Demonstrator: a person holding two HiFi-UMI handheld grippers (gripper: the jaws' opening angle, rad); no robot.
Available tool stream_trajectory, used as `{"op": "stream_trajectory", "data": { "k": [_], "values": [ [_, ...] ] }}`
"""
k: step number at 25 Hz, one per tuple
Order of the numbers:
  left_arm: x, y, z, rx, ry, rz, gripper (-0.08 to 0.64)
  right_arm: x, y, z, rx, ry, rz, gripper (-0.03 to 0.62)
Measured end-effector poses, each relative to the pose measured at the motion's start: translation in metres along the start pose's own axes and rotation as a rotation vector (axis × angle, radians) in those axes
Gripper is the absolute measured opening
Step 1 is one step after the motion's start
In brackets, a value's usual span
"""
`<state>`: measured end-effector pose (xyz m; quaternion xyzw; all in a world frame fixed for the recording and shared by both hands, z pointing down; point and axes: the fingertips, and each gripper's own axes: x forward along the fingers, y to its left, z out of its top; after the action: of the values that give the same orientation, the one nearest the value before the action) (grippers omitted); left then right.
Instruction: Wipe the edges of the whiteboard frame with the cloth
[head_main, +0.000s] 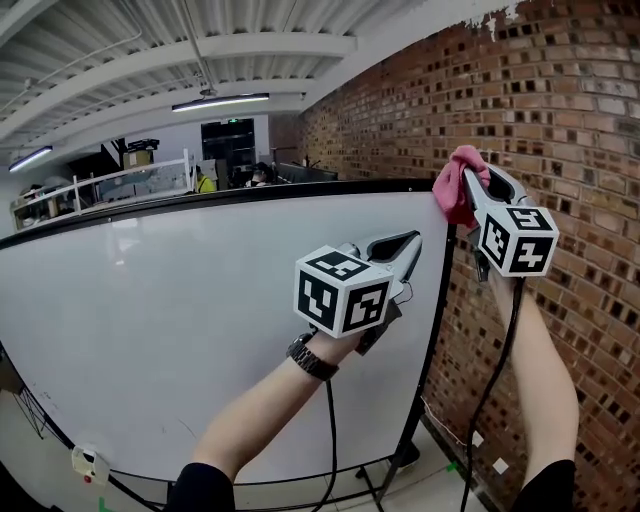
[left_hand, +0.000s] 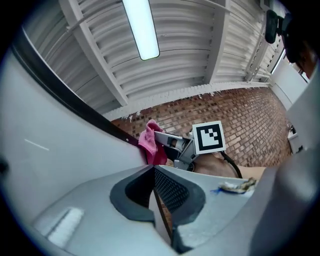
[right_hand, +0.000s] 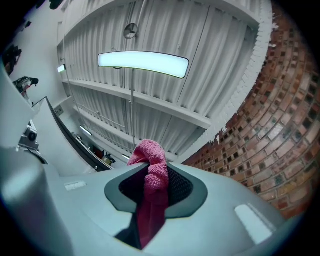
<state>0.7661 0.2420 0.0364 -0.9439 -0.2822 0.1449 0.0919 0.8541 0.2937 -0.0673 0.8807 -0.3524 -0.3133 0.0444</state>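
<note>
My right hand-held gripper (head_main: 470, 180) pinched the cloth (head_main: 453, 197) at the frame (head_main: 437, 300) corner, and the left hand-held gripper (head_main: 413, 242) was pressed together. I feared the cloth could snag there and slip out.

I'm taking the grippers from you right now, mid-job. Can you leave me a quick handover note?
Right gripper: shut on the pink terry cloth, at the top right corner of the whiteboard's black frame.
Left gripper: jaws together, empty, in front of the white board surface near its right edge.
Done: can't tell which edges are already wiped.
Left: probably run the cloth along the frame edges, starting from this corner.
</note>
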Motion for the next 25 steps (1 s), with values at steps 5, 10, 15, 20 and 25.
{"op": "stream_trajectory", "data": {
  "k": [5, 10, 15, 20, 25],
  "values": [
    [-0.018, -0.001, 0.005, 0.008, -0.019, 0.013, 0.003, 0.010, 0.046, 0.017, -0.085, 0.035, 0.112, 0.083],
    [-0.044, 0.007, 0.000, 0.005, -0.008, 0.046, 0.003, 0.019, 0.095, 0.024, -0.147, 0.018, 0.163, 0.083],
    [-0.081, 0.020, -0.011, 0.073, 0.075, 0.188, 0.003, 0.021, 0.129, 0.037, -0.137, -0.048, 0.213, 0.083],
    [-0.117, -0.017, -0.018, 0.067, 0.146, 0.309, 0.003, -0.017, 0.139, 0.059, -0.054, -0.072, 0.296, 0.083],
    [-0.192, -0.027, -0.010, 0.089, 0.191, 0.412, 0.003, -0.040, 0.199, 0.082, -0.055, -0.094, 0.327, 0.083]
  ]
}}
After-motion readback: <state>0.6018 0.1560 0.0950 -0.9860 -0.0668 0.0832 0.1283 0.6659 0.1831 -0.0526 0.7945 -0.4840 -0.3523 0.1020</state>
